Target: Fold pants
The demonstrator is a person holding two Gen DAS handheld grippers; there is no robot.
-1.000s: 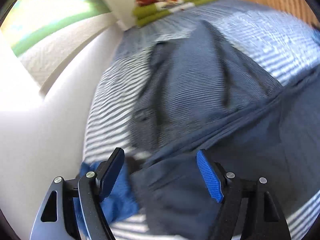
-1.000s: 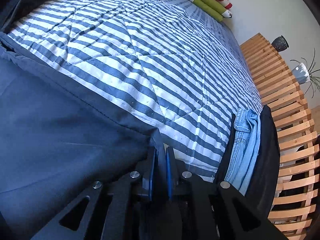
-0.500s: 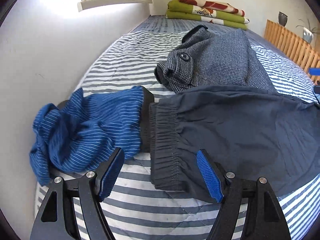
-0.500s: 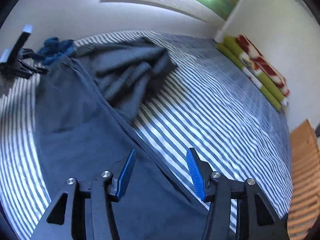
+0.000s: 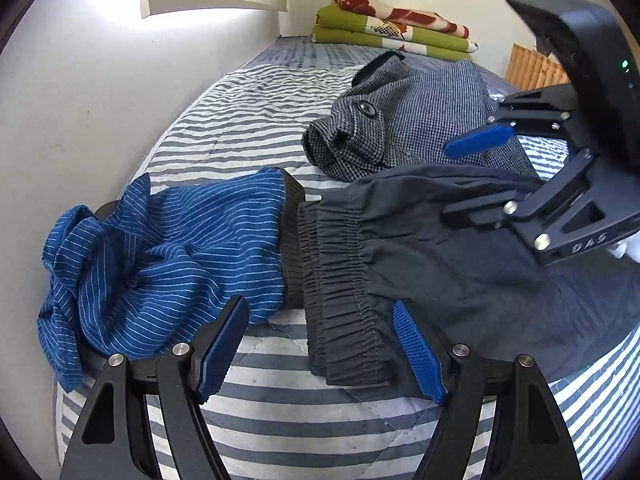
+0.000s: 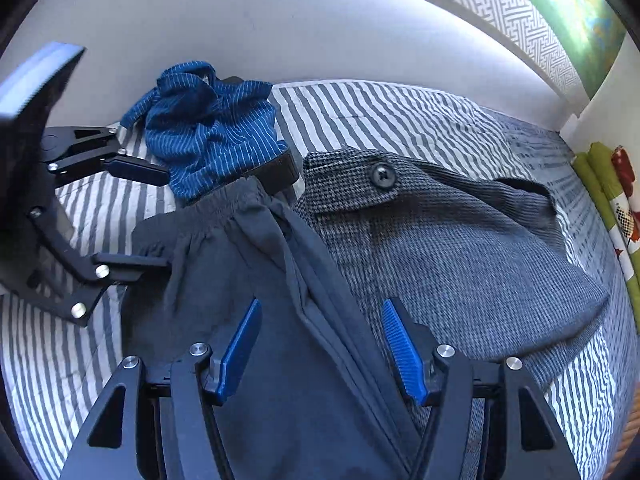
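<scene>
Dark navy pants (image 5: 460,264) lie flat on the striped bed, their gathered elastic waistband (image 5: 340,280) turned toward the wall. My left gripper (image 5: 320,344) is open, its blue pads straddling the waistband's near corner without closing on it. In the right wrist view the same pants (image 6: 248,288) run from the waistband (image 6: 212,208) down under my right gripper (image 6: 320,344), which is open above a seam near the pants' far edge. Each gripper shows in the other's view: the right gripper (image 5: 476,176) over the pants, the left gripper (image 6: 136,216) at the waistband. Neither holds anything.
A blue pinstriped garment (image 5: 160,256) is bunched against the white wall beside the waistband. Grey houndstooth trousers (image 5: 420,120) with a black button lie just beyond the navy pants. Folded green and red blankets (image 5: 392,32) sit at the bed's head. A wooden slatted frame (image 5: 532,68) stands at the right.
My right gripper let go of the pants hem, opened and swung up toward the waistband end. The left gripper stayed open and settled over the waistband corner.
</scene>
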